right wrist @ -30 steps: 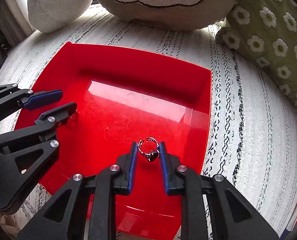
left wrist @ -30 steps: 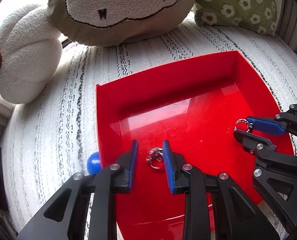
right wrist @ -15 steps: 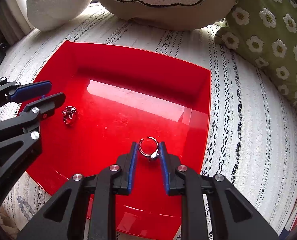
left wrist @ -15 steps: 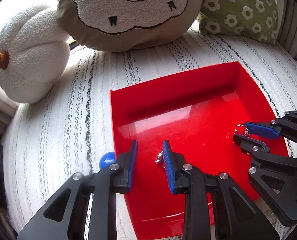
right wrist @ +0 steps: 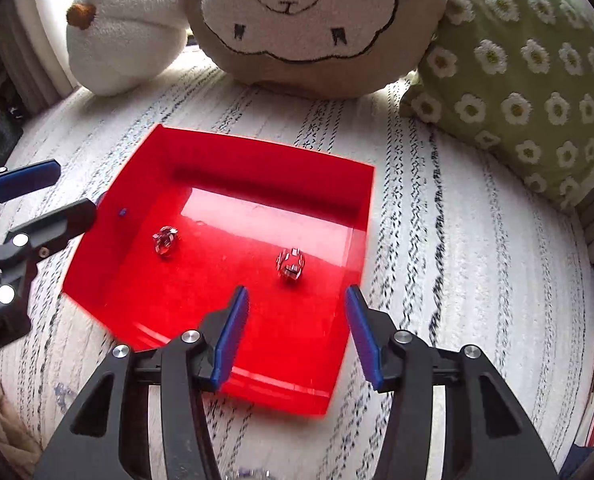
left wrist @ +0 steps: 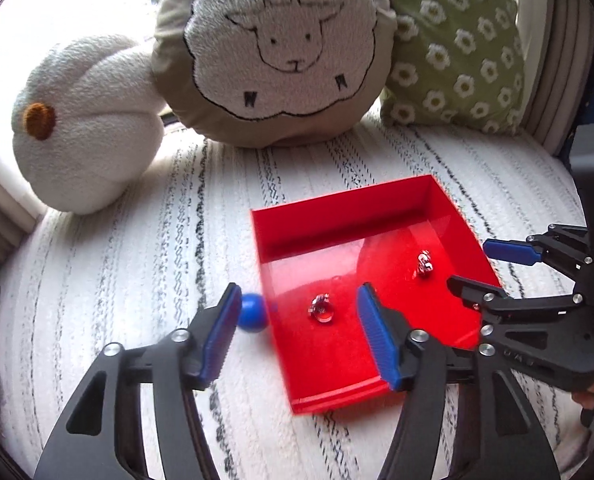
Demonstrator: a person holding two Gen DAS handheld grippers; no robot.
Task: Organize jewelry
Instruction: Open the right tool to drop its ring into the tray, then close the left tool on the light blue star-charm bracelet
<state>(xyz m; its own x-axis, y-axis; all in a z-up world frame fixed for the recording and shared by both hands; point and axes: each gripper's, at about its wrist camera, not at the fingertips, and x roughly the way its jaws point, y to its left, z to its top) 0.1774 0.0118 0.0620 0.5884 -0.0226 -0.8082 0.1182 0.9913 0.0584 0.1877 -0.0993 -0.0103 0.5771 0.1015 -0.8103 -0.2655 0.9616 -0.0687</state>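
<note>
A red tray (left wrist: 337, 208) (right wrist: 265, 152) lies on a white striped blanket. Two silver rings lie loose on its floor. In the left wrist view one ring (left wrist: 322, 309) is near the left side and the other ring (left wrist: 424, 264) is further right. In the right wrist view they show as the left ring (right wrist: 165, 241) and the right ring (right wrist: 291, 264). My left gripper (left wrist: 297, 336) is open and empty, raised above the tray's near left part. My right gripper (right wrist: 295, 332) is open and empty above the tray's near right corner.
A blue ball (left wrist: 252, 313) lies on the blanket against the tray's left wall. A white pumpkin plush (left wrist: 85, 120), a sheep cushion (left wrist: 281, 52) and a green daisy pillow (left wrist: 453, 56) stand behind the tray. A clear bead string (right wrist: 63, 392) lies at the near left.
Both grippers have opened wide and let their rings go into the tray. Both have pulled back and up, so the tray looks smaller.
</note>
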